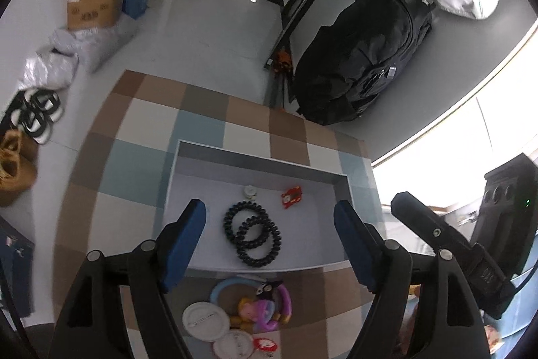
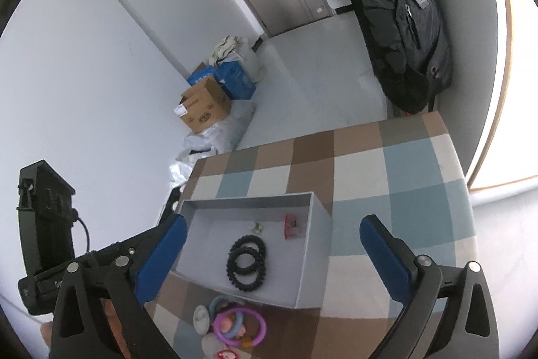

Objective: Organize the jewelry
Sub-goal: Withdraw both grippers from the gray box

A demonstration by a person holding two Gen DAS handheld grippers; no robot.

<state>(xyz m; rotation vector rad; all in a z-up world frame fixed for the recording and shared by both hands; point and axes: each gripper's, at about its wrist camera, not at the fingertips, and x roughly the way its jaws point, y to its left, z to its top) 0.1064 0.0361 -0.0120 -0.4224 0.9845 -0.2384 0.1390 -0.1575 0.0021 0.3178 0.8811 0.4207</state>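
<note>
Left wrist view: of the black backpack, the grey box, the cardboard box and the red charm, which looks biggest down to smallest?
1. Backpack
2. Grey box, a close second
3. Cardboard box, though it sits farther off
4. Red charm

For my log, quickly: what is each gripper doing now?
Left gripper: open, holding nothing, above the box.
Right gripper: open, holding nothing.

Lived-in home room — backpack (image 1: pixel 363 56), cardboard boxes (image 2: pixel 205 106), checkered tablecloth (image 2: pixel 386 164).

Low grey box walls (image 1: pixel 259 161) ring the frame-centre floor. Two black coiled hair ties (image 1: pixel 252 236) block its middle; bare floor lies left.
</note>
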